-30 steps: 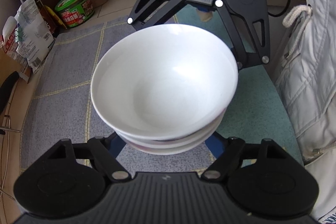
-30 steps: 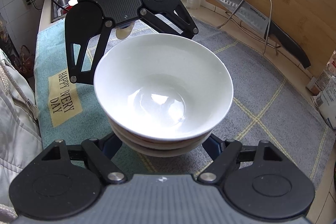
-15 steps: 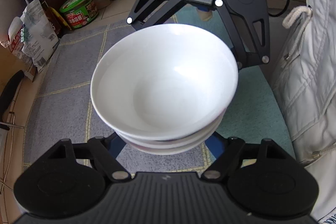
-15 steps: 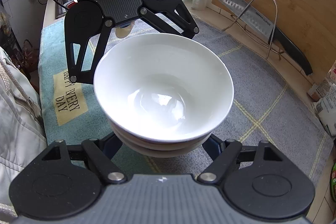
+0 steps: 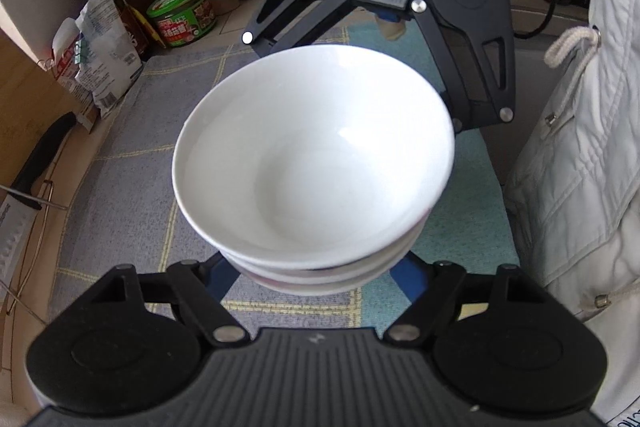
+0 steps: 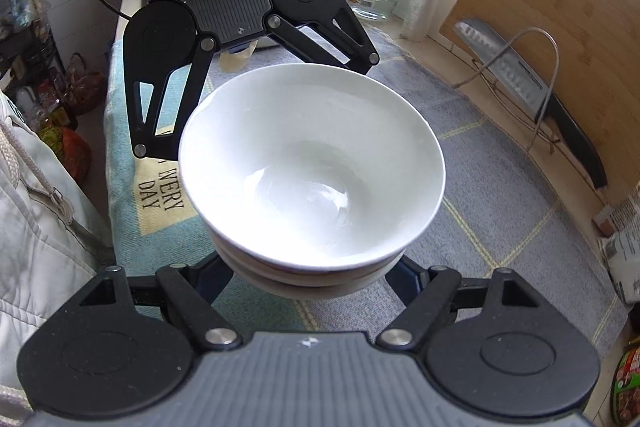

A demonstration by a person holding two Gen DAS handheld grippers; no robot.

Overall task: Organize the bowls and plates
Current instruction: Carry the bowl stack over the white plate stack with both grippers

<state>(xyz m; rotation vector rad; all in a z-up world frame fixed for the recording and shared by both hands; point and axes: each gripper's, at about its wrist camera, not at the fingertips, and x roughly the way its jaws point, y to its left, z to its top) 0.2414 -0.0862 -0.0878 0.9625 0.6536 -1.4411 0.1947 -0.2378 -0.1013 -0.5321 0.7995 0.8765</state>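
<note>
The stack of bowls [image 5: 316, 163] hung clear of the mat [image 5: 132, 131], carried between the left gripper [image 5: 312, 275] and the right gripper [image 6: 310, 279], which faced each other from opposite sides. Each gripper's jaws were clamped on the lower part of the stack, one finger to either side of it, so the load sat in a two-sided squeeze rather than on any support. The likeliest trouble, as I judged it, was the two hands drifting out of step: if one rose or rolled faster than the other, the glazed bowls could tip, slide within the stack, or slip free and drop onto the mat. The nested bowls were not fastened to each other, so a tilt could also let the top one shift. A swing toward the counter edge risked the knife [image 6: 520, 83] on its wire rack [image 6: 536, 67], or the jars [image 5: 182, 13] at the back. The contact points themselves were hidden under the bowls' flare in both views, so how deeply the blue pads [image 5: 404, 273] bit was unclear. The number of bowls was hard to count; only layered rims showed. The person appeared only as a pale jacket [image 5: 580, 163].
</note>
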